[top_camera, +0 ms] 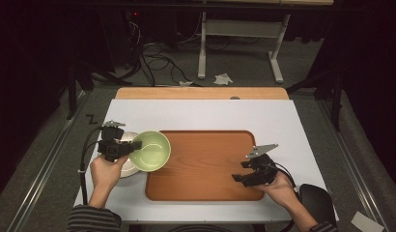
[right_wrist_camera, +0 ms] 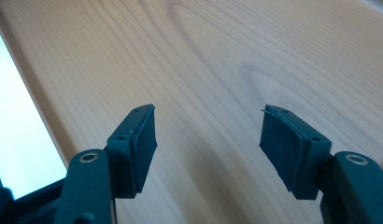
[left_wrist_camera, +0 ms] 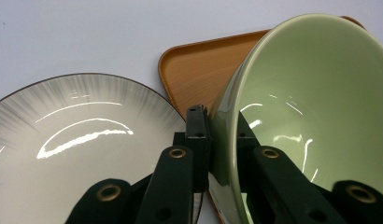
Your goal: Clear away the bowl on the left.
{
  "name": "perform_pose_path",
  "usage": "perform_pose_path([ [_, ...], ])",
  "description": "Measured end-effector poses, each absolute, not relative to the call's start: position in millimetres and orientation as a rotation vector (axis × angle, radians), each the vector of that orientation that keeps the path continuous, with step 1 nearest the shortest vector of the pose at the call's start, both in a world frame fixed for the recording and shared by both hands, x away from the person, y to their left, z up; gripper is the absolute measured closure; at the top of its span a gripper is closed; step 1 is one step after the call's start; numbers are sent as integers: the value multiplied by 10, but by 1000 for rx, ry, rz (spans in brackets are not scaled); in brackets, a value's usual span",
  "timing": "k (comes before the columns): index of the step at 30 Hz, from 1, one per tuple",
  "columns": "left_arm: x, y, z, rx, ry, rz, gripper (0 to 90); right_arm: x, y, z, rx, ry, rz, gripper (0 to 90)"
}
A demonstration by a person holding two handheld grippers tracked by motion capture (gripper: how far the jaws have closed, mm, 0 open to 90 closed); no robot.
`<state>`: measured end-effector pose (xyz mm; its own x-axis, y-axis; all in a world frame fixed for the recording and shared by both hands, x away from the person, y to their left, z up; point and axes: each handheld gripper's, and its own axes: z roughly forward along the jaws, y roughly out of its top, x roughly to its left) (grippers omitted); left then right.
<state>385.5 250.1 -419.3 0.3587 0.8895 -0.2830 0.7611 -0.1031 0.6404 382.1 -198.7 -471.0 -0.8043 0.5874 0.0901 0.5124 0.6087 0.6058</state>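
A white table [top_camera: 205, 113] carries a wooden tray [top_camera: 205, 164], bare of dishes, so whatever is being moved seems at an early stage. Just left of the tray lies a grey-streaked plate [left_wrist_camera: 63, 140]. Above it, tilted and overlapping the tray's left edge, is a green bowl [top_camera: 150, 151], its rim pinched between the jaws of the left gripper [left_wrist_camera: 217, 135]. The right gripper [right_wrist_camera: 208, 140] hangs over the tray's right part, jaws spread and holding nothing.
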Motion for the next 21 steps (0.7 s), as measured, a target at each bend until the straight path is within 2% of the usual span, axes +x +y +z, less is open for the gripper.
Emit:
perform_pose_path([
  [21, 3870, 2314, -4134, 1923, 1378, 200, 830, 3825, -1998, -4704, 934, 2709, 971, 378],
])
